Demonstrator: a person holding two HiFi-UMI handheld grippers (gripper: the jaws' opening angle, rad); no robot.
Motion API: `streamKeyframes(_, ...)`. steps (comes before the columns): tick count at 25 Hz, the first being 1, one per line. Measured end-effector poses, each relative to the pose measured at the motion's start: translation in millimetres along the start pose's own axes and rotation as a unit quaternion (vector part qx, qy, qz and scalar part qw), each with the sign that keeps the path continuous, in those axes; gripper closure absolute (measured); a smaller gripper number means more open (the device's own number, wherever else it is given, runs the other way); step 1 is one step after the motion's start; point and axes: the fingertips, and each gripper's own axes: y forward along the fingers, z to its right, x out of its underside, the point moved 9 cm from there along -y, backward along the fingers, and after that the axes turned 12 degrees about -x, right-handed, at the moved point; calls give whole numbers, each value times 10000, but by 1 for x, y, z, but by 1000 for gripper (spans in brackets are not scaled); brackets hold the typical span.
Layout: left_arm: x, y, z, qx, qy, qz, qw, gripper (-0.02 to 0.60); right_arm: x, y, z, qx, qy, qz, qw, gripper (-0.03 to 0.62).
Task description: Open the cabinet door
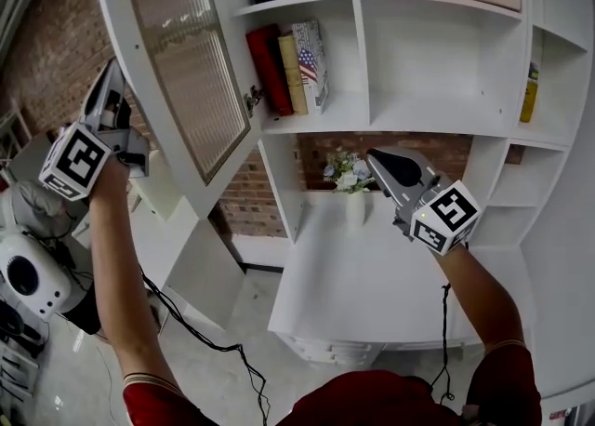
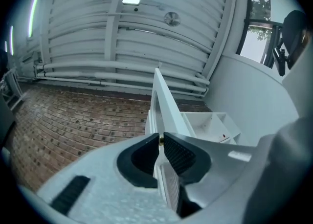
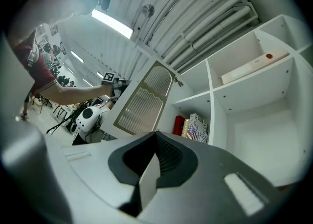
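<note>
Cabinet door [image 1: 181, 71] swung wide, task nearly done. Left gripper [image 2: 160, 141] fingers pinching door edge. Right gripper [image 3: 156, 142] fingers closed, empty.

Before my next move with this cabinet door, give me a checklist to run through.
1. Left gripper closed on the cabinet door's free edge: ok.
2. Cabinet door swung out, books on the shelf exposed: ok.
3. Right gripper empty, jaws together: ok.
4. Right gripper clear of the flower vase: cannot tell; they look close in the head view.
5. Room for the door to swing wider: cannot tell.
</note>
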Motion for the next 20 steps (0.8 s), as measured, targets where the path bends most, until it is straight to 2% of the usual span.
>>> streamKeyframes(3,2,-1,-6,68,56,-143,9999,514,-1,3,-7,64,21,-4,10000,580)
streamKeyframes(4,3,-2,-7,56,85,-178,9998,534,-1,3,-10,96,26,-8,9999,580)
streamKeyframes(12,32,-38,-25,-198,36,-344,9992,557,0,-9,-28,340,71,-77,9994,580)
streamKeyframes(16,46,-73,-17,-321,340,-417,9980,566,-4,-16,-30,336,40,-98,9994,580)
streamKeyframes(20,57,-113,17,-218,679,-518,9961,569,-11,-29,-34,295,66,4,9995,580)
